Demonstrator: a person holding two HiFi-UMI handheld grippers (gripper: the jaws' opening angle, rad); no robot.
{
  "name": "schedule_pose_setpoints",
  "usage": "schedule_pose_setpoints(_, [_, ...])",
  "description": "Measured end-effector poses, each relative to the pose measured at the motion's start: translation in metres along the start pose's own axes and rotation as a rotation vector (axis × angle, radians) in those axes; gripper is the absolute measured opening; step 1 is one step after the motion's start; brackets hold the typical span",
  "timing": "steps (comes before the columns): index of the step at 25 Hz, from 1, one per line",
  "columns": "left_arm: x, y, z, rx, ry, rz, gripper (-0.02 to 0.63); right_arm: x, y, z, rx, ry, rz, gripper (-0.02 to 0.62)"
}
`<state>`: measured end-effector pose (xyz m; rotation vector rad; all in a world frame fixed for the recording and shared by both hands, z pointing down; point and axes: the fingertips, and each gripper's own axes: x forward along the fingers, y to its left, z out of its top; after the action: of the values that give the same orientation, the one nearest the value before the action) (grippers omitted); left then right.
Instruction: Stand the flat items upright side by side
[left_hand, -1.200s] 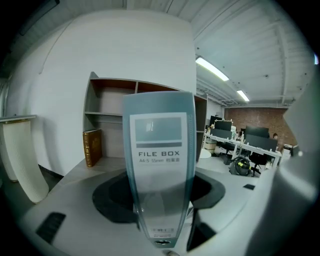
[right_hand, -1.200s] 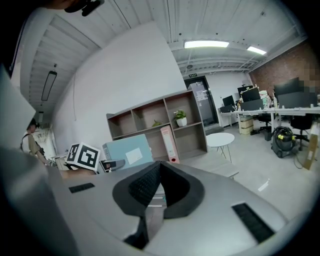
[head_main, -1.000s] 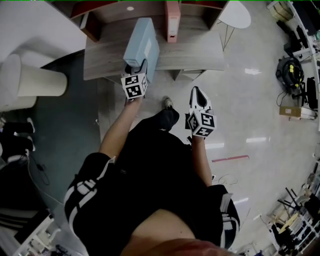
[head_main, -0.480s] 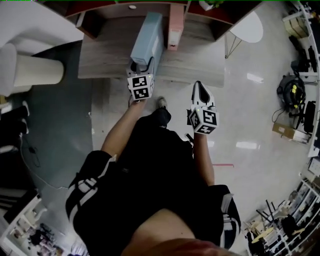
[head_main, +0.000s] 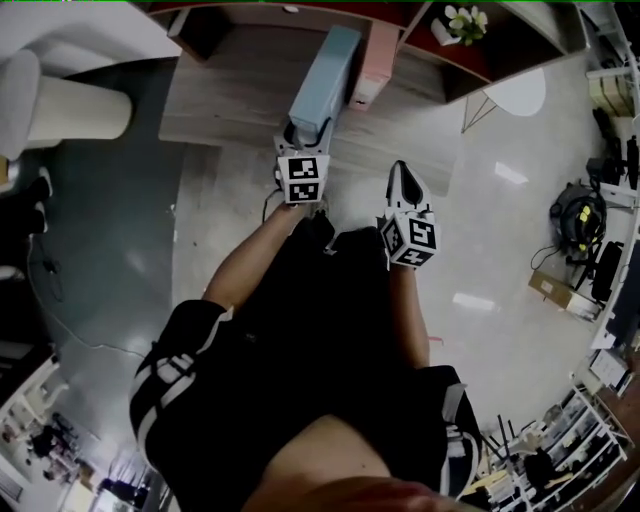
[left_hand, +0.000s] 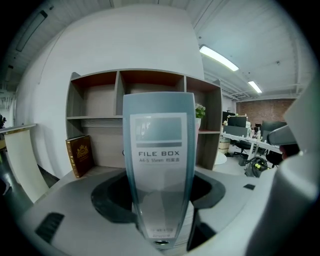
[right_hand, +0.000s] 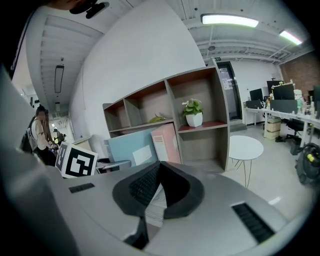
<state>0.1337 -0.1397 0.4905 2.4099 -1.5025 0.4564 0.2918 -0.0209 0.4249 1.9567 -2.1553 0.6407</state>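
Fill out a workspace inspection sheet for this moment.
Surface: wooden shelf top, pink file box standing on it.
Job's things: blue file box held upright, left of the pink file box; contact between them unclear.
Clutter: brown book leaning in a shelf bay; potted plant in another.
Grippers: left gripper shut on the blue file box; right gripper shut, empty.
Cables: thin cable on the floor.
Surroundings: round white table, office desks beyond.

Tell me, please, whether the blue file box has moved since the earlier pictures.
Yes: the blue file box, gripped by the left gripper, has shifted right towards the pink file box, closing the gap.
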Motion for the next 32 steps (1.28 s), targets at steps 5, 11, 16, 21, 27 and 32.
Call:
schedule_pose_setpoints(5, [0.015,-0.011,0.002,0.019,-0.014,0.002,0.291,0.013,-0.003,-0.001,-0.006,0.01,0.021,0.026])
schedule_pose_setpoints(11, [0.035,-0.012,0.005,0.0,-0.017,0.014,0.291,0.033,-0.012,0.002,-0.022,0.008,0.049,0.026])
schedule_pose_setpoints(16, [0.05,-0.024,0.006,-0.019,-0.008,-0.025,0.296,0.044,-0.024,0.007,-0.028,0.017,0.074,0.026])
schedule_pose_setpoints(21, [0.068,-0.037,0.01,-0.016,-0.031,-0.183,0.325,0.054,-0.033,0.012,-0.044,0.04,0.099,0.026])
schedule_pose_setpoints(27, [0.067,-0.037,0.005,0.127,0.028,-0.364,0.339,0.06,-0.047,0.018,-0.047,0.049,0.103,0.026])
schedule_pose_setpoints(32, [0.057,-0.037,0.008,0.284,0.056,-0.497,0.337,0.063,-0.048,0.012,-0.046,0.065,0.102,0.026])
